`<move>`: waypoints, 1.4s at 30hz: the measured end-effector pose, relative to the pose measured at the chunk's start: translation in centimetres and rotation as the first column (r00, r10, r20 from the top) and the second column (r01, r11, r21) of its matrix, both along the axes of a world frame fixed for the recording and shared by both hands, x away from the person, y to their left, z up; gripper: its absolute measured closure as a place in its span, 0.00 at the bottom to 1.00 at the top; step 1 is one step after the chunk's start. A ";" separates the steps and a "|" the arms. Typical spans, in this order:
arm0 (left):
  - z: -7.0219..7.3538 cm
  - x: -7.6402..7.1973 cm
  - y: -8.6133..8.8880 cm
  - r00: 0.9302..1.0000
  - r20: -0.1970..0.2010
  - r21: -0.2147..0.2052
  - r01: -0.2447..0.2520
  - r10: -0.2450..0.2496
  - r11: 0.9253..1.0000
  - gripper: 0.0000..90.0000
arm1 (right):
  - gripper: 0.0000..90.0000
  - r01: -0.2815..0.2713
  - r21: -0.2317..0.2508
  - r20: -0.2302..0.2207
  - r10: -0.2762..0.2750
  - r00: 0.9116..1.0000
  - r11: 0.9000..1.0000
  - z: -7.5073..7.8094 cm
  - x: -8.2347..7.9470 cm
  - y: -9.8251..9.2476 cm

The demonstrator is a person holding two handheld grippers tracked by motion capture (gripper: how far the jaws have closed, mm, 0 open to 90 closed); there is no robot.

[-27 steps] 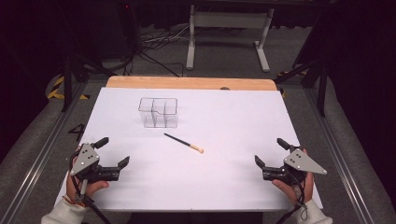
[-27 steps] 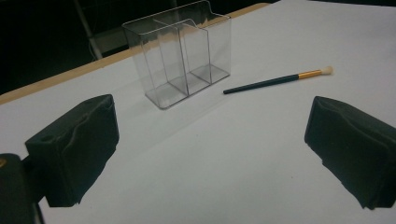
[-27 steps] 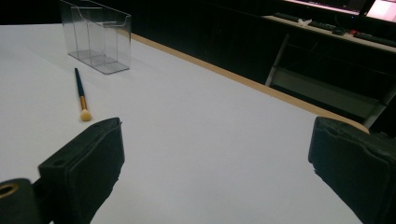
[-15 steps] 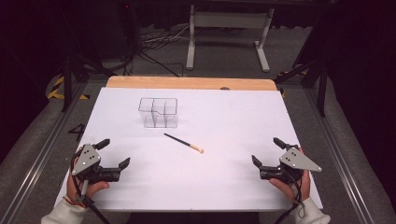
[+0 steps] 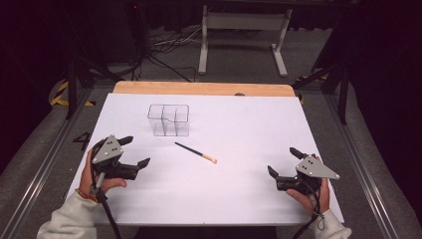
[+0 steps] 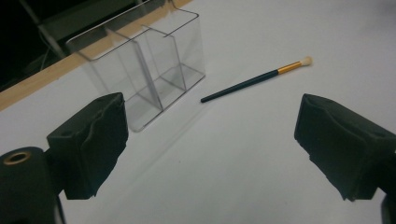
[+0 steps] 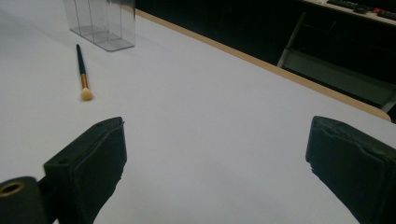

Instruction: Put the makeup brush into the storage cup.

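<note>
Clearly the reach has barely begun: both the left gripper [image 5: 133, 151] and right gripper [image 5: 283, 162] sit spread and empty, well apart from the brush [image 5: 195, 152]. Next, one gripper must close in on its handle and pinch it, presumably for the clear organizer [image 5: 169, 120].

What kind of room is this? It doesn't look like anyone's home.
Probably a lab or recording studio bench. A white-covered table stands among dark surroundings, with cables on the floor behind it, and a person holds a left gripper and a right gripper over it.

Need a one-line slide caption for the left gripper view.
Open left tongs face a clear divided organizer and a makeup brush lying beside it on the white table.
</note>
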State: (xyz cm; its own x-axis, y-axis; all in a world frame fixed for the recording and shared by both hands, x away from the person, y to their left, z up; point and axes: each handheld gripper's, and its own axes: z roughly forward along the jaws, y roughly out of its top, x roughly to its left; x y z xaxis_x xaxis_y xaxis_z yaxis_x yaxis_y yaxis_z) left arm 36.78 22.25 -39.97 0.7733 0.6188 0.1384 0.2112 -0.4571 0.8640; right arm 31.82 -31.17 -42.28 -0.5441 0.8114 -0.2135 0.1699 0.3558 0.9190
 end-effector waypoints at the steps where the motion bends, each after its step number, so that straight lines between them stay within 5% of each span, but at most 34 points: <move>1: 0.0 0.0 0.0 1.000 0.000 0.000 0.000 0.000 1.000 0.12 | 0.07 0.000 0.000 0.000 0.000 1.000 1.000 0.0 0.0 0.0; 3: 0.6 0.8 -1.1 1.000 0.011 0.035 0.023 -0.023 0.999 0.13 | 0.07 -0.003 -0.007 -0.007 0.003 1.000 1.000 -0.1 0.0 0.0; 9: 1.8 3.1 -4.0 0.994 -0.044 0.126 0.105 -0.100 0.986 0.16 | 0.07 -0.007 -0.009 -0.019 0.007 1.000 1.000 -0.2 0.1 -0.1; 12: 2.4 4.1 -5.6 0.988 -0.068 0.210 0.148 -0.136 0.967 0.16 | 0.07 -0.013 -0.016 -0.029 0.013 1.000 1.000 -0.3 0.2 0.0; 15: 2.9 4.9 -7.3 0.978 -0.106 0.288 0.202 -0.179 0.936 0.17 | 0.07 -0.014 -0.018 -0.035 0.014 0.999 1.000 -0.4 0.3 -0.1; 20: 2.7 6.1 -10.4 0.954 -0.161 0.396 0.296 -0.251 0.869 0.20 | 0.07 -0.012 -0.020 -0.048 0.011 0.999 1.000 -0.5 0.2 -0.2; 21: 2.7 6.1 -10.4 0.954 -0.161 0.396 0.296 -0.251 0.869 0.20 | 0.07 -0.011 -0.018 -0.051 0.010 0.999 1.000 -0.5 0.2 -0.3; 22: 2.5 6.4 -11.6 0.946 -0.179 0.436 0.323 -0.271 0.840 0.20 | 0.07 -0.010 -0.015 -0.052 0.009 0.999 1.000 -0.5 0.2 -0.3; 23: 2.5 6.7 -12.1 0.938 -0.193 0.443 0.346 -0.289 0.827 0.20 | 0.07 -0.010 -0.014 -0.053 0.009 0.999 1.000 -0.5 0.2 -0.4; 24: 2.5 6.7 -12.1 0.938 -0.193 0.443 0.346 -0.289 0.827 0.21 | 0.07 -0.010 -0.012 -0.055 0.009 0.998 1.000 -0.5 0.2 -0.4; 25: 2.4 6.9 -12.7 0.929 -0.214 0.463 0.369 -0.303 0.806 0.21 | 0.07 -0.010 -0.012 -0.055 0.009 0.998 1.000 -0.5 0.2 -0.4; 26: 2.3 7.2 -13.6 0.916 -0.233 0.493 0.401 -0.326 0.772 0.22 | 0.07 -0.011 -0.011 -0.060 0.010 0.998 1.000 -0.6 0.3 -0.4; 27: 2.2 7.5 -14.1 0.908 -0.251 0.502 0.418 -0.335 0.757 0.22 | 0.07 -0.012 -0.011 -0.060 0.011 0.998 1.000 -0.6 0.3 -0.4; 28: 2.2 7.5 -14.1 0.908 -0.251 0.502 0.418 -0.335 0.757 0.23 | 0.07 -0.012 -0.012 -0.061 0.011 0.998 1.000 -0.6 0.2 -0.3; 31: 1.6 8.8 -15.8 0.883 -0.298 0.553 0.468 -0.362 0.689 0.23 | 0.07 -0.015 -0.017 -0.064 0.014 0.998 1.000 -0.7 0.2 -0.3; 32: 1.6 8.8 -15.8 0.883 -0.298 0.553 0.468 -0.362 0.689 0.23 | 0.07 -0.017 -0.017 -0.065 0.016 0.998 1.000 -0.7 0.2 -0.3; 33: 1.3 9.2 -16.6 0.877 -0.305 0.580 0.481 -0.372 0.658 0.24 | 0.07 -0.017 -0.017 -0.067 0.016 0.998 1.000 -0.7 0.2 -0.3; 34: 1.1 9.4 -17.0 0.872 -0.320 0.592 0.489 -0.369 0.640 0.25 | 0.07 -0.016 -0.019 -0.069 0.014 0.998 1.000 -0.7 0.1 -0.4; 35: 1.1 9.4 -17.0 0.872 -0.320 0.592 0.489 -0.369 0.640 0.26 | 0.07 -0.016 -0.019 -0.069 0.014 0.998 1.000 -0.7 0.1 -0.4; 36: 0.8 9.5 -17.4 0.857 -0.347 0.584 0.515 -0.380 0.628 0.26 | 0.07 -0.015 -0.019 -0.070 0.014 0.997 1.000 -0.7 0.0 -0.4; 37: 0.4 9.8 -17.9 0.850 -0.359 0.601 0.526 -0.384 0.602 0.30 | 0.07 -0.013 -0.017 -0.072 0.011 0.997 1.000 -0.8 0.0 -0.5; 39: -0.1 10.1 -18.5 0.843 -0.376 0.621 0.538 -0.385 0.571 0.36 | 0.07 -0.010 -0.022 -0.074 0.008 0.997 1.000 -0.7 -0.4 -0.7; 41: -0.6 10.5 -19.0 0.838 -0.392 0.614 0.545 -0.380 0.571 0.42 | 0.07 -0.004 -0.018 -0.071 0.002 0.997 1.000 -0.7 -0.7 -1.0; 42: -0.7 10.6 -19.2 0.831 -0.404 0.610 0.557 -0.384 0.564 0.46 | 0.07 0.001 -0.016 -0.070 -0.002 0.998 1.000 -0.7 -0.8 -1.1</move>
